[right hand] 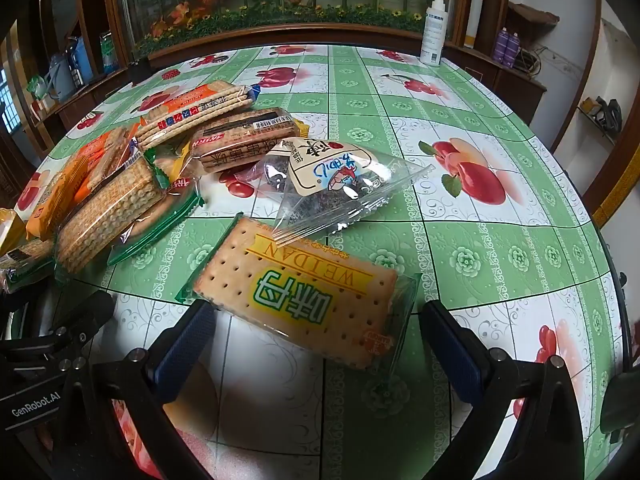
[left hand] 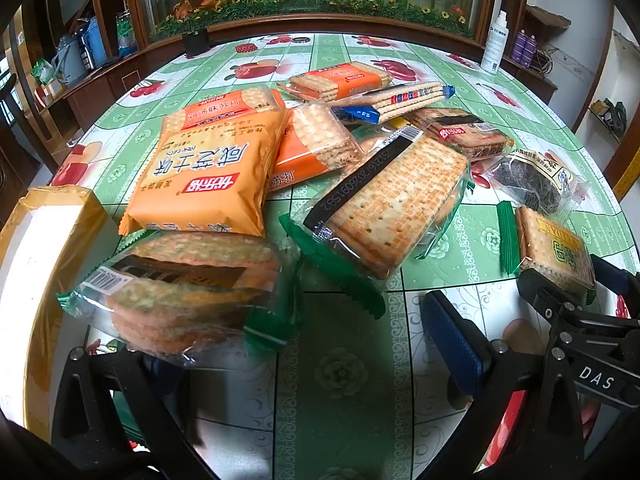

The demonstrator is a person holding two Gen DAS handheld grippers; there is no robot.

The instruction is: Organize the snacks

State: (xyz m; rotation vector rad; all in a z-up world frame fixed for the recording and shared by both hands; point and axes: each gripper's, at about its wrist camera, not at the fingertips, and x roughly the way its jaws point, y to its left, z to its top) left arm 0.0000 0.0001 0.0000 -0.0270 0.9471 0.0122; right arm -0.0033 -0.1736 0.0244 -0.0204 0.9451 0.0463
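Observation:
A pile of snack packs lies on the green flowered tablecloth (left hand: pixel 344 360). In the left wrist view my left gripper (left hand: pixel 280 356) is open, its left finger hidden under a green-edged cracker pack (left hand: pixel 180 296), its right pad (left hand: pixel 452 344) bare. A large orange pack (left hand: pixel 208 176) and a green cracker pack (left hand: pixel 396 204) lie ahead. In the right wrist view my right gripper (right hand: pixel 316 340) is open with a WEIDAN cracker pack (right hand: pixel 304 292) between the fingers, not touching. A clear bag of dark snacks (right hand: pixel 328 184) lies beyond it.
A yellow-taped cardboard box (left hand: pixel 44 264) stands at the left table edge. A white spray bottle (right hand: pixel 434 32) stands at the far edge by a wooden cabinet with a flower display (right hand: pixel 280 4). The right gripper shows in the left view (left hand: pixel 580 320).

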